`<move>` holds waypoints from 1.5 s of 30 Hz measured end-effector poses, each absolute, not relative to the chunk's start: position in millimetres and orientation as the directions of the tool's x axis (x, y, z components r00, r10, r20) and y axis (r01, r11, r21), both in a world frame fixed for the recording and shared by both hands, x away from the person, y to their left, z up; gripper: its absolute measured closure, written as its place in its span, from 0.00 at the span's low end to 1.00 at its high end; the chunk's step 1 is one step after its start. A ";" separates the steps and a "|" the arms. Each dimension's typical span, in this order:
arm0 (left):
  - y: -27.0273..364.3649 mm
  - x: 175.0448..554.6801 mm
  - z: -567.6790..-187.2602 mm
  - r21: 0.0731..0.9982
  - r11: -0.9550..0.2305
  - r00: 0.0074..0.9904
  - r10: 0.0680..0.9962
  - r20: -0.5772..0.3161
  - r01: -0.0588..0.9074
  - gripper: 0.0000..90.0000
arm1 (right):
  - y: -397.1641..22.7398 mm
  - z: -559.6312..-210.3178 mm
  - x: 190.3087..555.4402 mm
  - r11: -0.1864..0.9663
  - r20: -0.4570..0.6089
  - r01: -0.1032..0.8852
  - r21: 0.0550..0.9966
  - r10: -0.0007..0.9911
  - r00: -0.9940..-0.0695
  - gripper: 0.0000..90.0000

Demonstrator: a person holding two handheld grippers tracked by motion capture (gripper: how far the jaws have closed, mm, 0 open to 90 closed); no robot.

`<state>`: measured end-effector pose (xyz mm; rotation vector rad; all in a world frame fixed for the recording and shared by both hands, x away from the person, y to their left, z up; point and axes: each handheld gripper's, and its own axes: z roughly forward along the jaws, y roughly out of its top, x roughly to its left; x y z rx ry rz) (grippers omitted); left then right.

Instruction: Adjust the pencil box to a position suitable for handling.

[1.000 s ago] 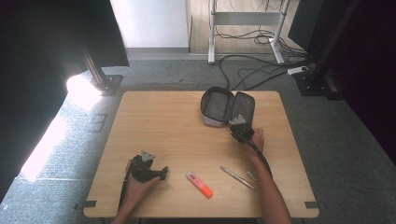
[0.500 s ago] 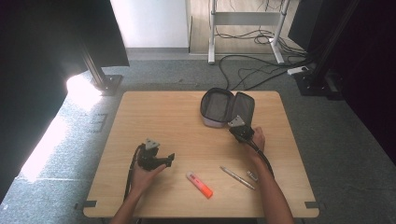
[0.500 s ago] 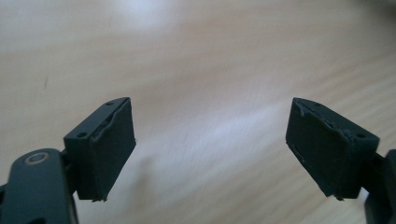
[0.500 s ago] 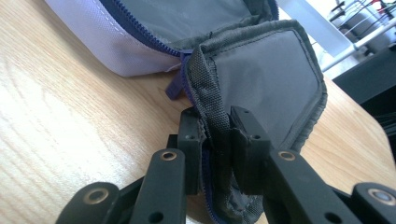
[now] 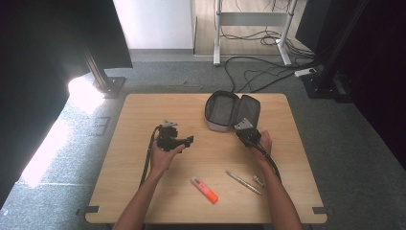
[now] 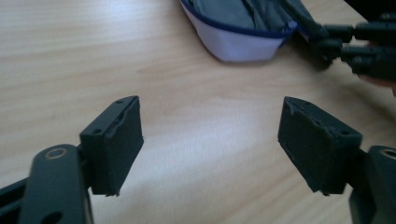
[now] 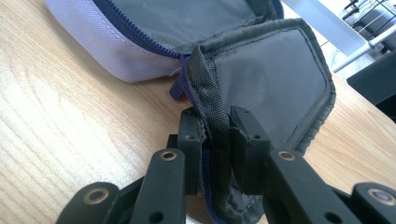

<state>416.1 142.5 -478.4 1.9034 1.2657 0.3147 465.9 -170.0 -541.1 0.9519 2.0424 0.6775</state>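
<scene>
An open pencil case [image 5: 222,111] with a grey lining and pale lilac outside lies at the table's far middle, its lid flap [image 5: 251,111] folded out to the right. My right gripper [image 5: 244,129] is shut on the near edge of that lid flap [image 7: 271,84]; its jaws closed on the fabric within the last second, and the right gripper [image 7: 215,135] pinches the padded rim. My left gripper [image 5: 188,140] hovers left of centre, pointing right toward the case [image 6: 238,28]. The left gripper [image 6: 210,140] is open with nothing between its jaws, which have just been closing a little.
An orange marker [image 5: 205,189], a silver pen [image 5: 243,182] and a small pale item [image 5: 259,180] lie near the table's front edge [image 5: 206,221]. The left gripper's cable [image 5: 147,160] trails along the forearm. Cables and a desk frame stand on the floor beyond.
My left gripper has risen and moved away from the front edge and to the right, toward the table's middle. The right hand has stayed on the lid flap.
</scene>
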 end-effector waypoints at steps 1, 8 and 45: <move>141.1 419.3 -477.8 0.736 -0.161 0.462 0.858 -0.224 0.657 0.26 | -170.0 -541.1 465.9 0.580 -0.417 0.394 0.713 0.803 -0.426 0.82; 129.3 456.3 -483.1 0.715 -0.140 0.452 0.851 -0.266 0.685 0.29 | -170.0 -541.5 465.6 0.583 -0.421 0.389 0.713 0.800 -0.428 0.82; 56.7 555.9 -520.3 0.607 -0.116 0.366 0.879 -0.306 0.786 0.41 | -171.6 -542.5 462.6 0.604 -0.436 0.373 0.705 0.783 -0.443 0.82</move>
